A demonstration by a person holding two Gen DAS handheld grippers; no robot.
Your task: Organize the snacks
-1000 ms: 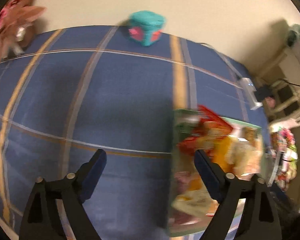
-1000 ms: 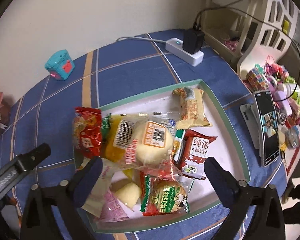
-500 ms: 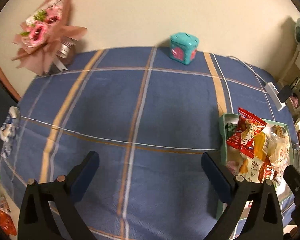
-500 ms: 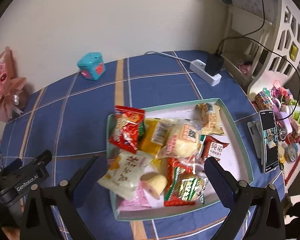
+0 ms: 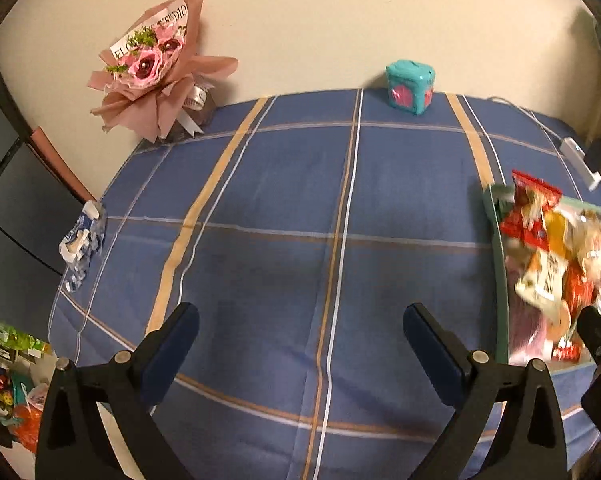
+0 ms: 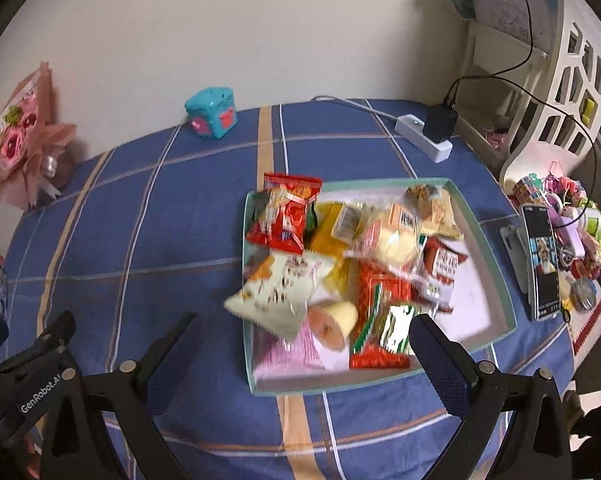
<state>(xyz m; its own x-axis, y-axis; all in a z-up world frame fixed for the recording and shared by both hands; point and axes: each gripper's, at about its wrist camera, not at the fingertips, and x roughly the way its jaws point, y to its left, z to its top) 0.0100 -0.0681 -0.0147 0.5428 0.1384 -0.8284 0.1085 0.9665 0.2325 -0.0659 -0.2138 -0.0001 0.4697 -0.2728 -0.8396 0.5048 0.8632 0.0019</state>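
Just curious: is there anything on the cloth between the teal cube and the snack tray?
No: only bare blue checked tablecloth separates the teal cube from the snack tray, seen in the right wrist view.

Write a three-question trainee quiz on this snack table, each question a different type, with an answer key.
1. True or false: the red snack packet lies at the far left corner of the tray.
2. Multiple choice: what stands against the wall behind the tray? A) a kettle B) a teal cube box C) a lamp
3. Fill in: the left hand-held gripper holds ____ between its open jaws.

Key: 1 true; 2 B; 3 nothing, only the blue plaid tablecloth shows there.
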